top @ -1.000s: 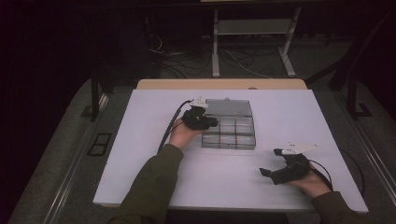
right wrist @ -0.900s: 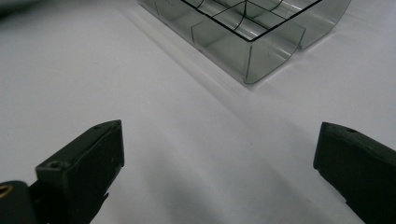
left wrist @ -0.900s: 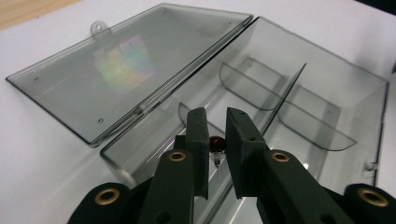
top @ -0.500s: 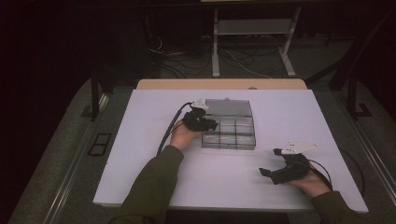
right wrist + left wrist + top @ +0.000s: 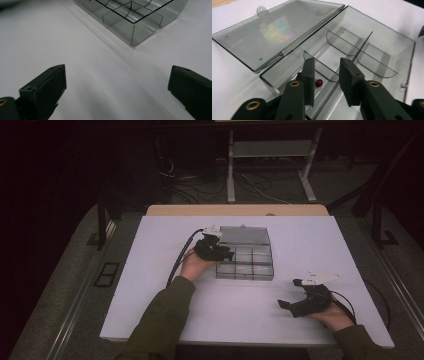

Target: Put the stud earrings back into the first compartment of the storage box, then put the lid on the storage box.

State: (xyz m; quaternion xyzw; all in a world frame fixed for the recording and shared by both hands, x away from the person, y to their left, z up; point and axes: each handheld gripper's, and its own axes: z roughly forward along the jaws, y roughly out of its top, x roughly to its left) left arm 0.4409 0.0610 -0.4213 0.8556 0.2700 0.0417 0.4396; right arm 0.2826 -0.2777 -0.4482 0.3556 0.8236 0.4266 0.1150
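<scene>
left gripper view: our left gripper (image 5: 327, 80), jaws just opening, empty, above red bead (image 5: 319, 82) dropped in box (image 5: 384, 45); next we withdraw; right gripper (image 5: 300, 295) gaping idle.

- Compartment box (image 5: 384, 47): clear, smoke-tinted plastic, rectangular, resting flat on the white table; in the high view (image 5: 245, 262) it lies near the table's middle.
- Interior: one straight long divider and curved cross dividers split the tray into small compartments.
- Lid (image 5: 274, 32): open, hinged along one long edge, folded fully back and lying flat on the table beside the tray; a small hang tab projects from its outer edge.
- Red bead (image 5: 319, 82): small, round, glossy, lying on the floor of an end compartment next to the hinge side, just beside a curved divider. The other compartments in sight hold nothing.
</scene>
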